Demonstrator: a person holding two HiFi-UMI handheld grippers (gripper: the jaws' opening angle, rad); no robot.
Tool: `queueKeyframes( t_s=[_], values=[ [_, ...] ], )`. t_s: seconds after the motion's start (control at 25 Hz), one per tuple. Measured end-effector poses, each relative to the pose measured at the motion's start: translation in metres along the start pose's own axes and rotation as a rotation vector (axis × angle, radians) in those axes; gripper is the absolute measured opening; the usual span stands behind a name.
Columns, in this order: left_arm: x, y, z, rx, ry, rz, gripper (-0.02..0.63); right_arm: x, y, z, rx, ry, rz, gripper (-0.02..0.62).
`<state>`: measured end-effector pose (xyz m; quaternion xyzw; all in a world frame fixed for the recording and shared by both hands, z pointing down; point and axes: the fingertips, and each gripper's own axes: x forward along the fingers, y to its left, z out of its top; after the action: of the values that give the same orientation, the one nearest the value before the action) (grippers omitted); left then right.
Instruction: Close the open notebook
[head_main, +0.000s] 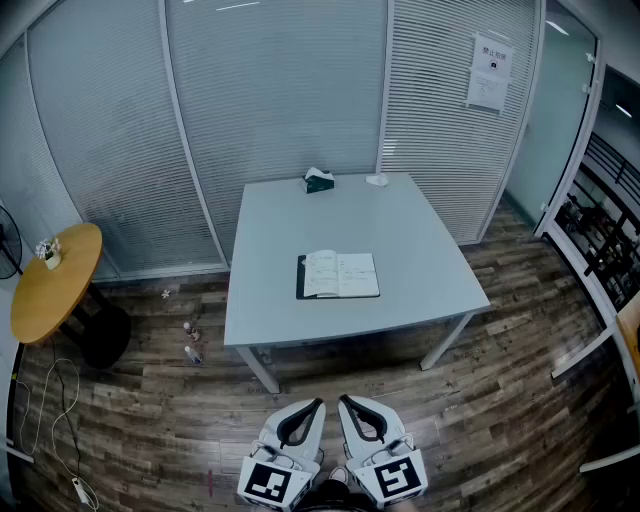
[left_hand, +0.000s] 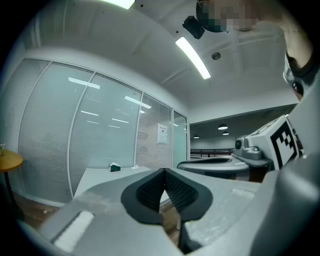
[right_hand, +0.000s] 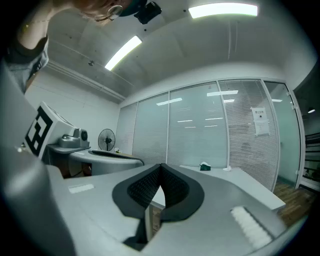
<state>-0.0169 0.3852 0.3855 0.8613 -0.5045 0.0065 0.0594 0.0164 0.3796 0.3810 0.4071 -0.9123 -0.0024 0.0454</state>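
Your left gripper (head_main: 316, 406) and right gripper (head_main: 346, 403), both clenched empty, hang side by side short of the desk (head_main: 420, 225); only the head view shows the notebook (head_main: 338, 275), open near the desk's front edge

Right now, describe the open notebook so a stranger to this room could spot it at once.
Find the square grey table before the wall of blinds. Near its middle lies the notebook, open flat, white pages with a dark cover edge on the left. Its only neighbours, a green box and a small white object, sit at the far edge.
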Motion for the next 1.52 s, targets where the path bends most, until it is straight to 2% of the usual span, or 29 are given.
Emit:
queueKeyframes(
  t_s=[0.24,0.48,0.8,1.52],
  values=[
    [0.004,-0.002,-0.001,0.002,-0.007,0.001,0.003,0.001,-0.005,-0.001,0.035,-0.031,0.013,0.002],
    [0.011,-0.007,-0.005,-0.013,-0.002,0.006,0.003,0.000,-0.008,-0.005,0.031,-0.019,0.038,0.002],
    [0.032,0.003,-0.009,-0.027,0.011,-0.006,0.003,0.016,-0.025,-0.008,0.037,-0.030,0.015,0.002],
    [0.160,0.086,0.009,-0.032,0.013,-0.101,0.003,0.143,-0.112,0.000,0.035,-0.030,-0.044,0.002]
  ],
)
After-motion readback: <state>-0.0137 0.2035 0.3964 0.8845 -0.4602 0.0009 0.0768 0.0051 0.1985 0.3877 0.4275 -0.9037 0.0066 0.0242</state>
